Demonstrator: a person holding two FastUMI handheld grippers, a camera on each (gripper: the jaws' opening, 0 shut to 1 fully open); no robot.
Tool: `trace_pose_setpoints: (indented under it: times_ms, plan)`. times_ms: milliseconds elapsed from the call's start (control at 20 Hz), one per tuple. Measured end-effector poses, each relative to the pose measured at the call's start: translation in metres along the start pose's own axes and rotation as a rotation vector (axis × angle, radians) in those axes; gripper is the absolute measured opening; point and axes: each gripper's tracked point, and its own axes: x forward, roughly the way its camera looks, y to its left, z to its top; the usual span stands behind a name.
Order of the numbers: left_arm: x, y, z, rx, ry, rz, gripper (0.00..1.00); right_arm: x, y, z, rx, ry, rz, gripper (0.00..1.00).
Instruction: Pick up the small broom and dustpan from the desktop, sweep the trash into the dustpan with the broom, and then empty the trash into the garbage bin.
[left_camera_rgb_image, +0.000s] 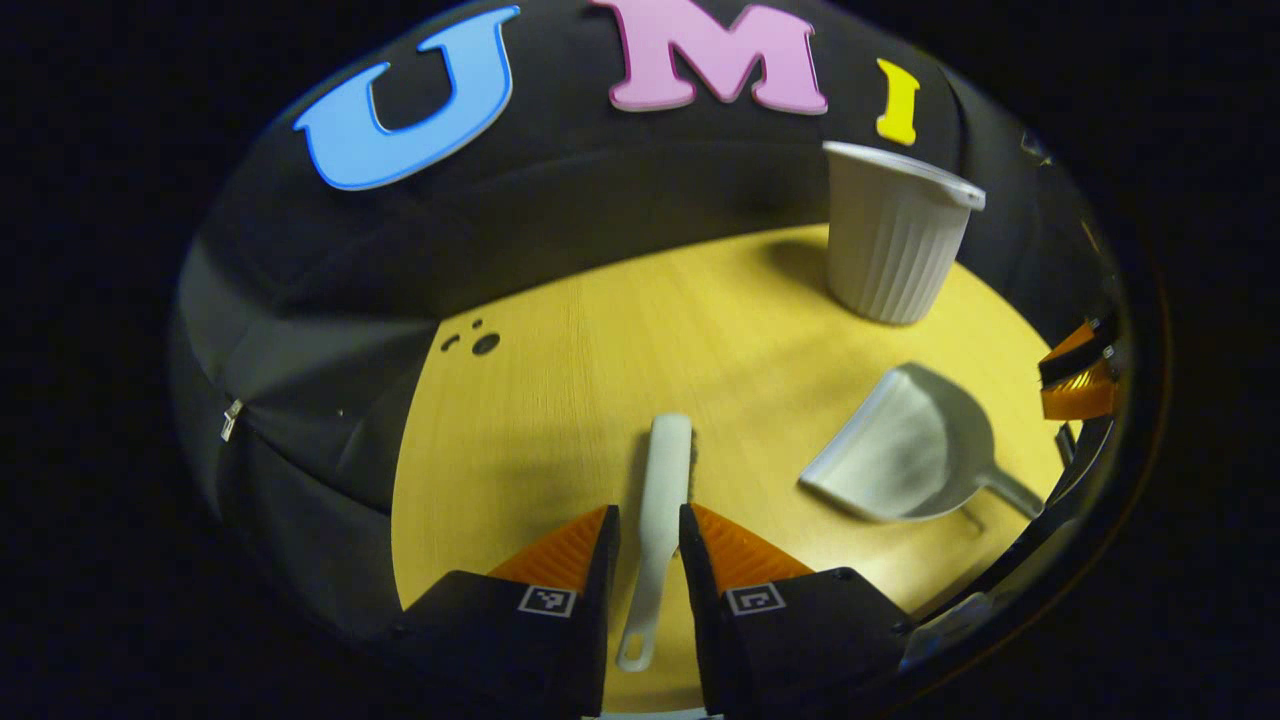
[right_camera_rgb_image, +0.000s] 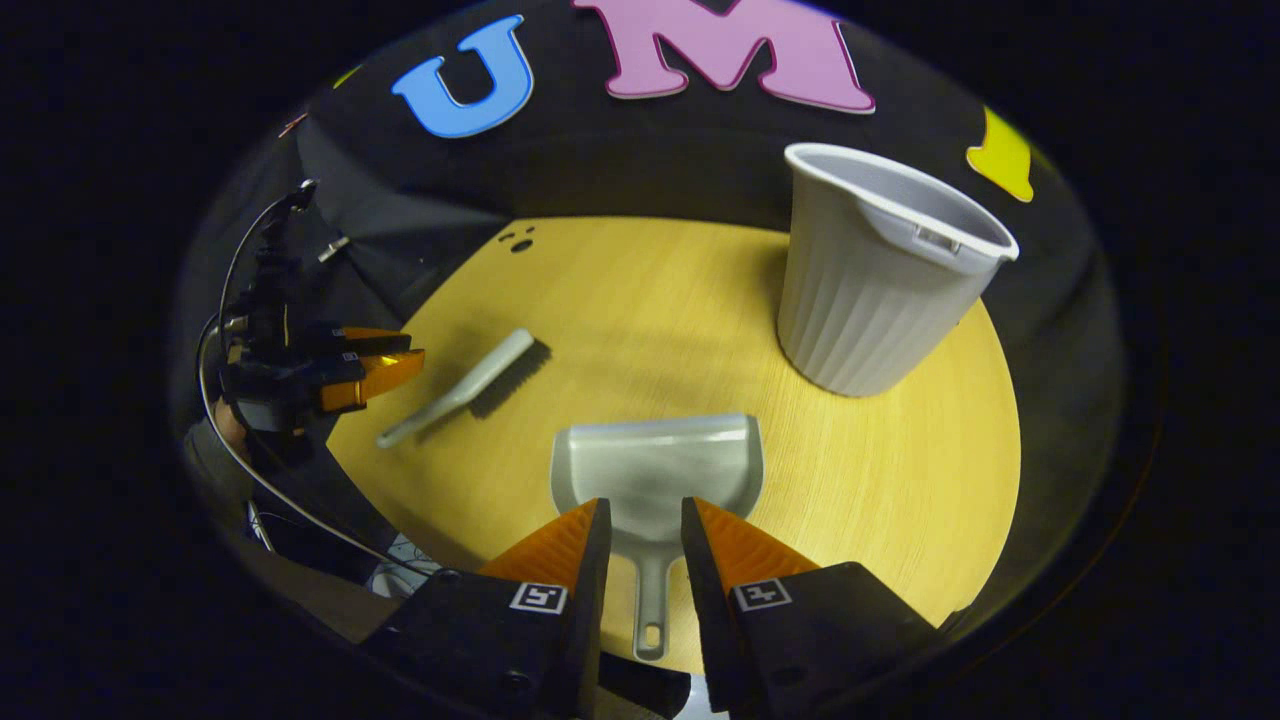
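Wooden table (right_camera_rgb_image: 900, 480) | your left gripper (left_camera_rgb_image: 648, 530) jaws spread astride broom (left_camera_rgb_image: 660, 500) handle | right gripper (right_camera_rgb_image: 640, 530) spread over dustpan (right_camera_rgb_image: 655, 470) handle | close off-centre, handle skids

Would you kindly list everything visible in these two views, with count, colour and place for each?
small broom: one, pale grey-white, lying flat on the table, its handle between the left gripper's open fingers.
dustpan: one, grey, lying flat on the table, its handle between the right gripper's open fingers.
garbage bin: one, pale grey, ribbed, upright near the table's far edge, beyond the dustpan.
table: one, yellow wood grain, with small dark holes near its far left edge.
trash: none that I can make out on the table.
left gripper: one, open, astride the broom handle.
right gripper: one, open, astride the dustpan handle.
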Motion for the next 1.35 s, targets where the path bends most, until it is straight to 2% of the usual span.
trace_pose_setpoints:
  times_ms: [200,350,500,650,900,1300,1350]
  plan:
    - [-0.034,-0.012,0.071,-0.015,-0.217,-0.043,0.4,-0.019,0.003,0.059,-0.034,-0.199,0.004,0.45]
    - [-0.056,-0.015,0.112,-0.055,-0.317,-0.059,0.4,-0.042,0.008,0.096,-0.05,-0.328,0.015,0.45]
    - [-0.077,-0.017,0.142,-0.105,-0.408,-0.085,0.4,-0.063,0.007,0.118,-0.077,-0.406,0.004,0.45]
    - [-0.084,-0.031,0.163,-0.086,-0.488,-0.104,0.4,-0.072,0.008,0.128,-0.072,-0.455,0.0,0.45]
    - [-0.089,-0.065,0.172,-0.091,-0.48,-0.197,0.4,-0.086,0.005,0.147,-0.051,-0.527,-0.02,0.45]
    - [-0.093,-0.063,0.178,-0.046,-0.466,-0.159,0.4,-0.088,-0.006,0.153,-0.059,-0.558,-0.044,0.45]
    - [-0.093,-0.062,0.178,-0.048,-0.463,-0.154,0.47,-0.087,-0.005,0.153,-0.058,-0.557,-0.038,0.45]
